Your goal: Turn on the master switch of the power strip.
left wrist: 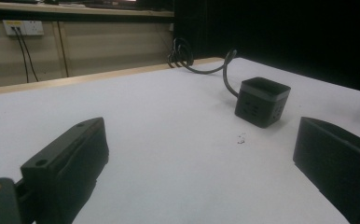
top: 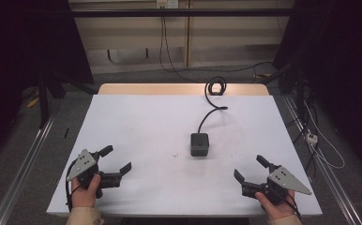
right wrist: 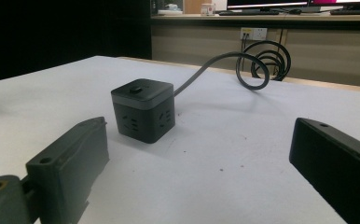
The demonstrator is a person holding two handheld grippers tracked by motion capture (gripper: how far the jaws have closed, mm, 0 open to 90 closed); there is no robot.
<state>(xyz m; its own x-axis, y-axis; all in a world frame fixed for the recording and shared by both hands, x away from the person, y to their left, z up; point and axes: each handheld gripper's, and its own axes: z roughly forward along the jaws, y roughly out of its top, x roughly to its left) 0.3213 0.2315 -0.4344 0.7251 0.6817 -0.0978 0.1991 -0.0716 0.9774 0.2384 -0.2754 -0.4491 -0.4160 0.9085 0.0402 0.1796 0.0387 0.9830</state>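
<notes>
high view – left gripper (top: 119, 159): near-left of the table (top: 137, 117), held in a hand (top: 86, 190), jaws spread wide, nothing between them
high view – right gripper (top: 249, 168): near-right of the table, jaws spread as well, empty, hand (top: 275, 206) at the edge
high view – socket cube (top: 199, 144): ahead of both grippers, between them, nearer the right one, well apart from each; its cable (top: 212, 110) runs off toward the far edge and ends in a coil (top: 215, 86)
left gripper view – jaws: apart, bare tabletop between; socket cube (left wrist: 262, 101) ahead and right of the gap, untouched
right gripper view – jaws: apart, empty; socket cube (right wrist: 143, 110) ahead, just left of the gap's middle, button on top, upright; cable (right wrist: 215, 65) loops away behind it
step: start pose, I'd say – both grippers parked at the near edge, approach to the cube not begun
next move: probably the right gripper goes forward and a bit left to straddle the cube's sides, jaws kept wide; mind the stiff cable, it could drag or twist the cube
</notes>
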